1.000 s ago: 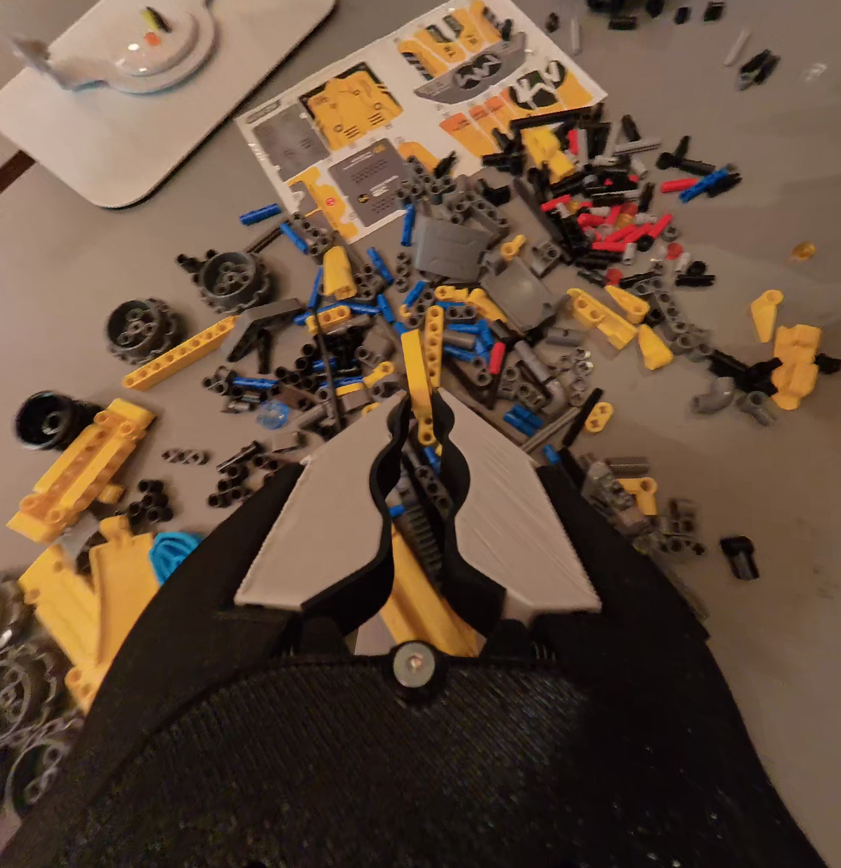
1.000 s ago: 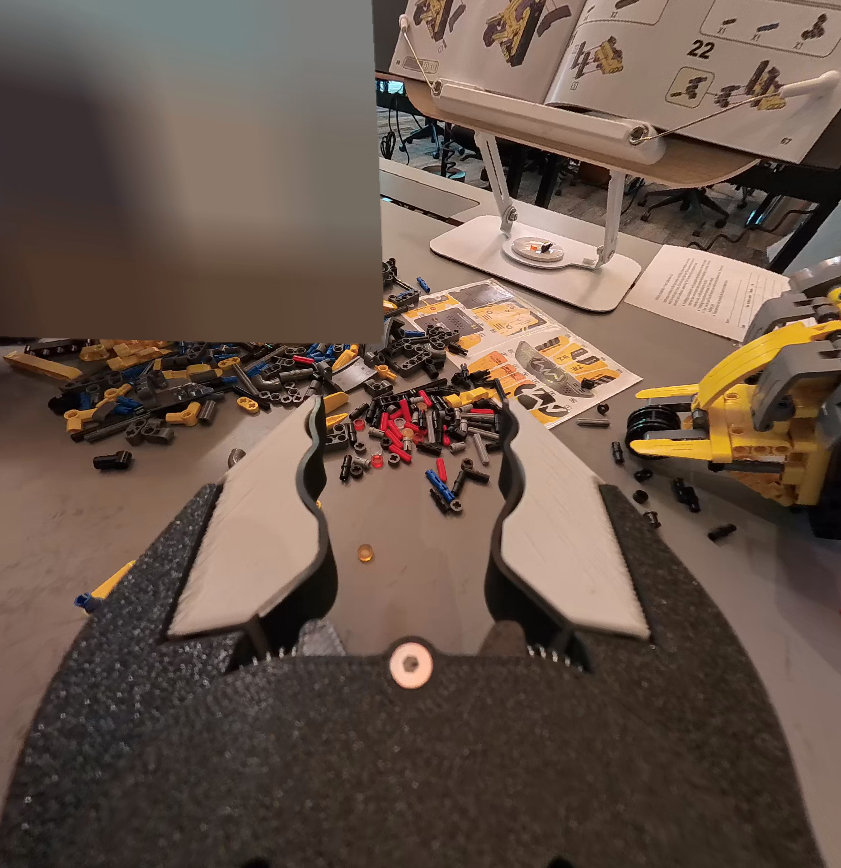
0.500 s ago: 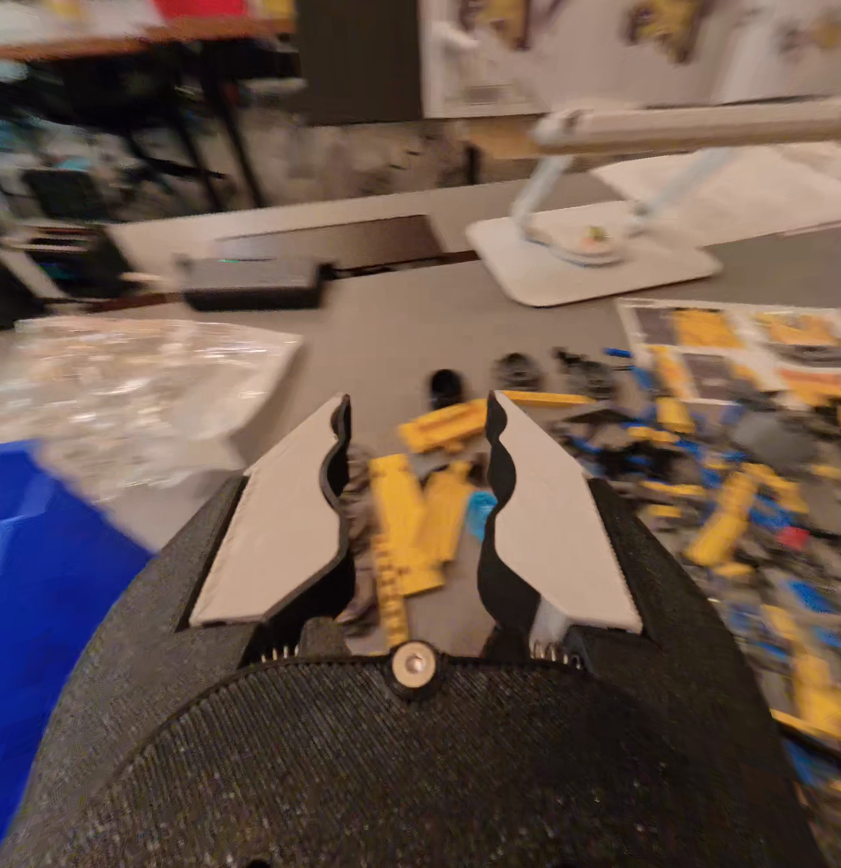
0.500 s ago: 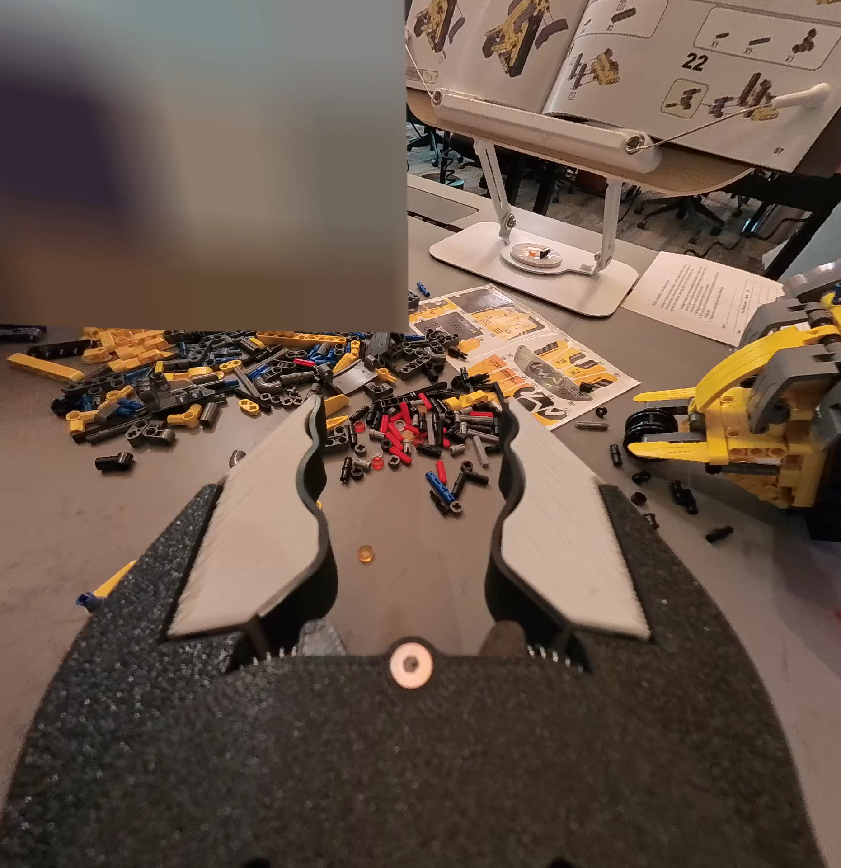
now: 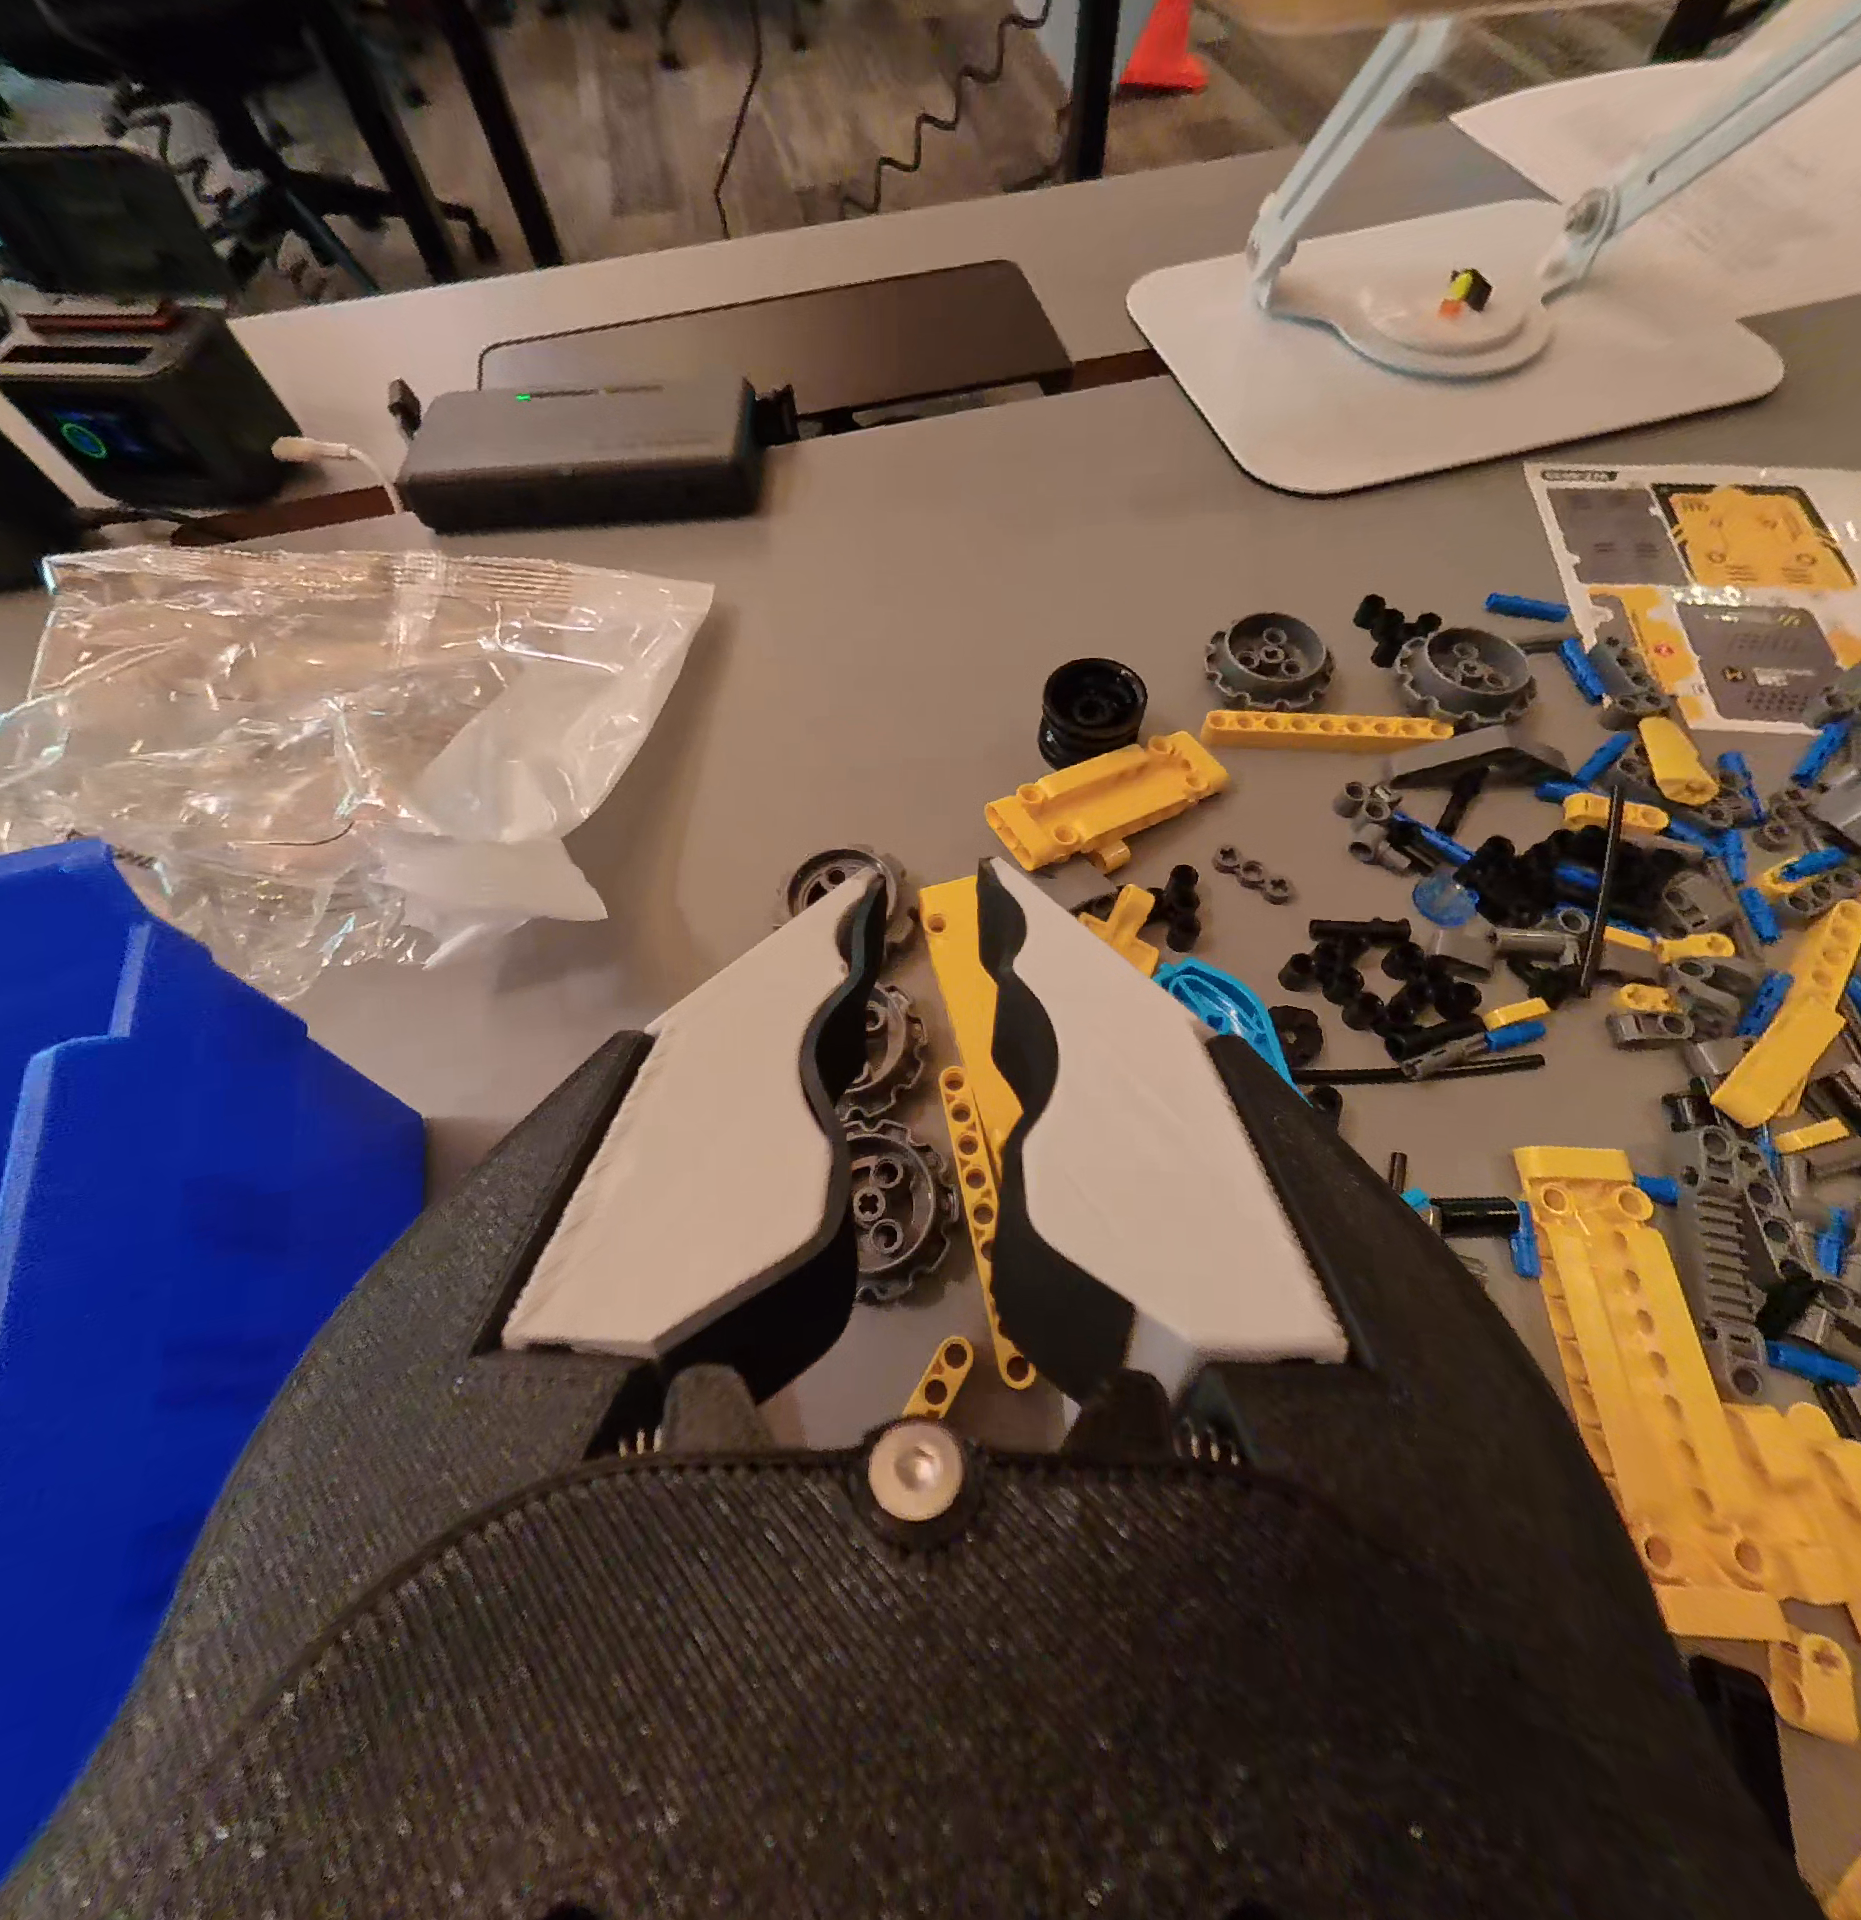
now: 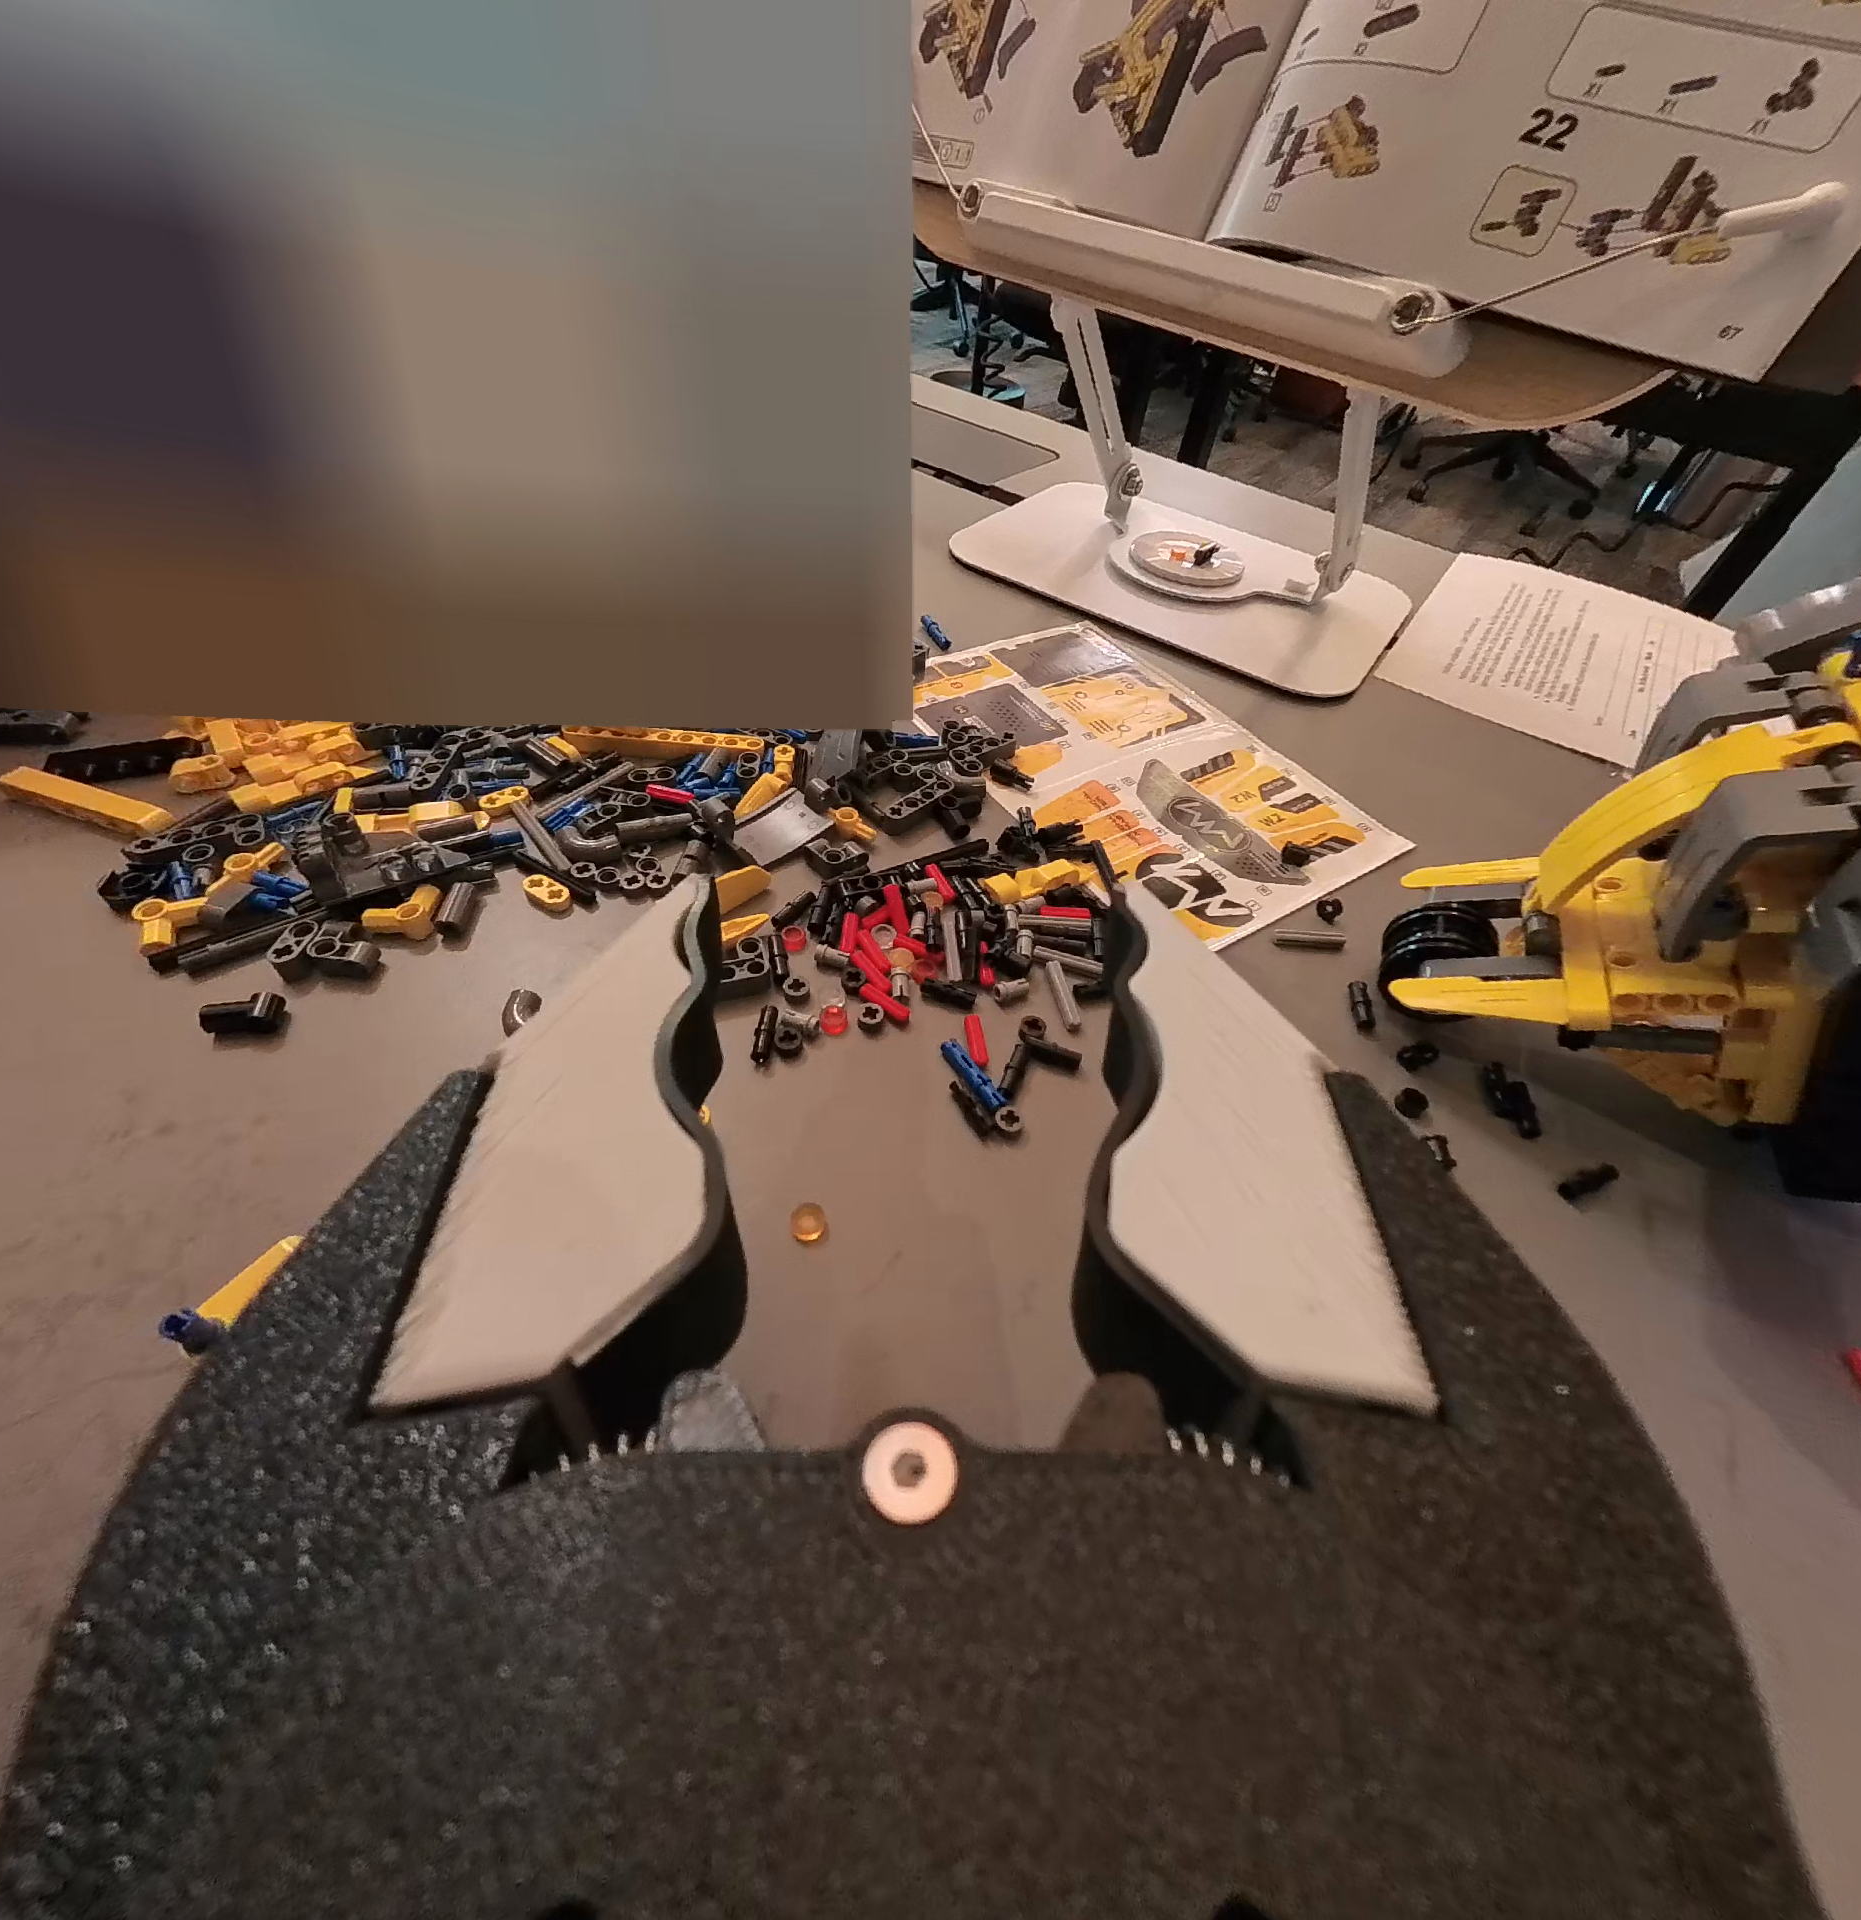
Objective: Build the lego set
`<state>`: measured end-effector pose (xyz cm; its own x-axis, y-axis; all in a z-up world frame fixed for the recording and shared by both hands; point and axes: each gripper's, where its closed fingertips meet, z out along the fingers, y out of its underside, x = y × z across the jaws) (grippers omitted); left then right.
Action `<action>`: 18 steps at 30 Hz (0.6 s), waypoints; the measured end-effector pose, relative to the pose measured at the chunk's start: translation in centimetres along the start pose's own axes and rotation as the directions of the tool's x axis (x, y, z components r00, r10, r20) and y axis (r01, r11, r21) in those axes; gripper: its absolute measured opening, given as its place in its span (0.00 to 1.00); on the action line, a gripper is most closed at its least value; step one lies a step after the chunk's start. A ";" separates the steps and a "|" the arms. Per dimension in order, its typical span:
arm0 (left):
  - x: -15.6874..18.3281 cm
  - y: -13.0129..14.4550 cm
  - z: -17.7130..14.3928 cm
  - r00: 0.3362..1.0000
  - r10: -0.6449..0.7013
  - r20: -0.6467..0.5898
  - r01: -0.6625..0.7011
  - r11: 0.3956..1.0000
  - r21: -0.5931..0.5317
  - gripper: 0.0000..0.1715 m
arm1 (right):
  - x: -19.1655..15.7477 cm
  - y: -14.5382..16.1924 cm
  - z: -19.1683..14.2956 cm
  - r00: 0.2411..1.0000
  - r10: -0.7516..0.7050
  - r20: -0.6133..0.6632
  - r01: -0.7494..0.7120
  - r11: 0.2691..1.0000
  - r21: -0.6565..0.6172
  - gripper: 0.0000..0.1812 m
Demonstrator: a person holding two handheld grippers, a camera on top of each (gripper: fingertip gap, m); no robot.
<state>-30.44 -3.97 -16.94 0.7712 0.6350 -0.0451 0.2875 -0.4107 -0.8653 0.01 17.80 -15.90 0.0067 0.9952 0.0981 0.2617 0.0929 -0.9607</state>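
A grey tabletop (image 5: 905, 623) carried the whole scatter, with office chairs and cables dim beyond its far edge. In the left wrist view, the left gripper (image 5: 931, 894) hovered with its grey fingers parted by a narrow gap, clasping nothing. Beneath them lay dark grey toothed gear wheels (image 5: 890, 1210) and a long yellow holed beam (image 5: 973, 1174). At ten o'clock from the fingertips lay a crumpled clear plastic bag (image 5: 313, 717), and at eight o'clock stood a blue plastic bin (image 5: 147, 1247). The loose pile of yellow, black and blue lego parts (image 5: 1591, 935) spread from two to four o'clock.

In the right wrist view, the right gripper (image 6: 910, 914) was spread wide and empty above bare table. A small round orange stud (image 6: 808, 1222) lay between its fingers, and red and black pins (image 6: 905, 956) lay at twelve o'clock. The partly built yellow and grey lego vehicle (image 6: 1674, 925) sat at three o'clock, apart from the gripper. A yellow printed sticker sheet (image 6: 1144, 769) lay at one o'clock, before the white book stand (image 6: 1196, 582) bearing the open instruction booklet (image 6: 1425, 125).
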 end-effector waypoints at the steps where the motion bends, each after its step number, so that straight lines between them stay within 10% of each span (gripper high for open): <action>1: 0.2 -0.1 0.0 1.000 0.009 -0.003 -0.009 1.000 0.006 0.08 | 0.0 0.0 0.0 1.000 -0.001 -0.001 0.001 1.000 0.001 0.41; 18: 0.0 -1.2 -0.5 0.999 -0.042 0.017 0.041 0.997 0.068 0.27 | -0.2 0.1 0.1 1.000 -0.025 -0.007 0.025 1.000 -0.009 0.41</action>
<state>-30.53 -3.83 -15.59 0.7485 0.6629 -0.0172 0.2795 -0.3390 -0.8983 0.00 17.61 -16.06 0.0071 0.9923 0.1235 0.2703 0.1170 -0.9556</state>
